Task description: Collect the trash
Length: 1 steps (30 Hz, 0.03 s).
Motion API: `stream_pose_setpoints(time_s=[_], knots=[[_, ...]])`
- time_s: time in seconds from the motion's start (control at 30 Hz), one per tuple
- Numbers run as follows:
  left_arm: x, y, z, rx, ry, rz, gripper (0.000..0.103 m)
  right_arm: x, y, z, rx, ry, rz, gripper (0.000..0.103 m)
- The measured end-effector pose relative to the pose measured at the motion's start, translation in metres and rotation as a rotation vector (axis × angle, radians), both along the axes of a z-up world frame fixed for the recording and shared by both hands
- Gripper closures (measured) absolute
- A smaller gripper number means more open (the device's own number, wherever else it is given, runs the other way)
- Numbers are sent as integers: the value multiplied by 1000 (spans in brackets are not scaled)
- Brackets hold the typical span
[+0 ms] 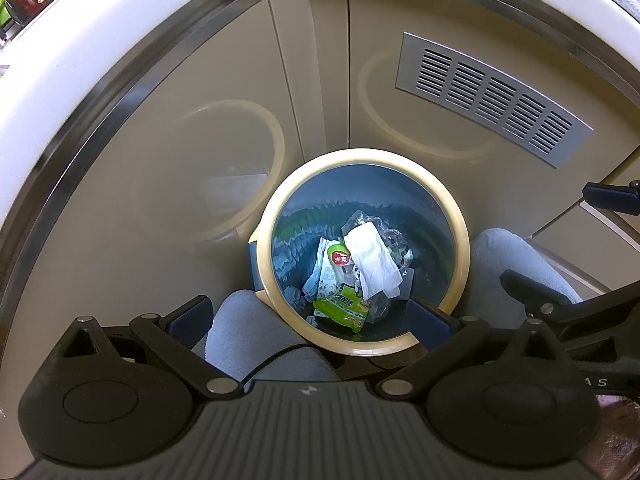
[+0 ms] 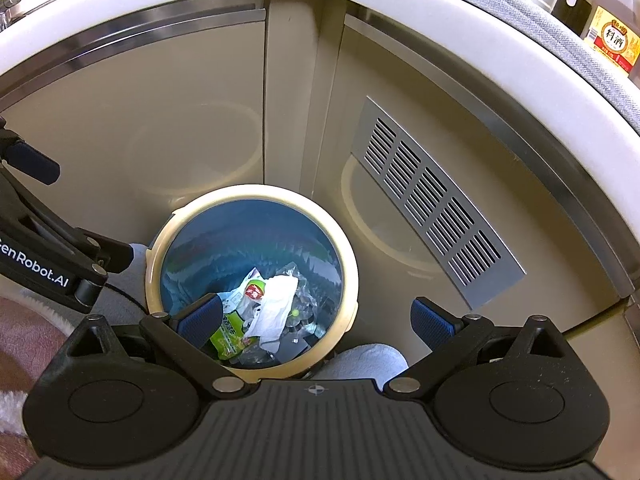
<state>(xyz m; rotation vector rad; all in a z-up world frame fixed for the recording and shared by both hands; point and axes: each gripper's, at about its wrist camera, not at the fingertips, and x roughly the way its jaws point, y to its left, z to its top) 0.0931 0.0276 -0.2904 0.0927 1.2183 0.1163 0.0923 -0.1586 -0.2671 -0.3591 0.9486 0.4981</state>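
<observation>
A round blue trash bin with a cream rim [image 1: 460, 224] stands on the floor in the cabinet corner; it also shows in the right wrist view [image 2: 352, 276]. Inside lie a white tissue [image 1: 374, 258], a green wrapper [image 1: 342, 304] and clear plastic scraps; the tissue [image 2: 276, 304] and wrapper [image 2: 230, 336] show in the right view too. My left gripper [image 1: 310, 316] is open and empty above the bin's near edge. My right gripper [image 2: 318, 318] is open and empty above the bin. Each gripper shows at the other view's edge.
Beige cabinet doors meet behind the bin, one with a metal vent grille [image 1: 492, 100] [image 2: 432, 208]. A white countertop edge [image 1: 60, 52] curves above. Bottles [image 2: 612, 36] stand on the counter at right. Grey-socked feet [image 1: 248, 332] flank the bin. A pink rug [image 2: 24, 344] lies at left.
</observation>
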Motion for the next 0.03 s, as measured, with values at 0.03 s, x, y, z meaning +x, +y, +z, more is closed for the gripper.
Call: stream_pose_setpoints(time_s=[0.03], knots=[[0,1,0,-1,0,0,0,0,0,0,0,1,0,3]])
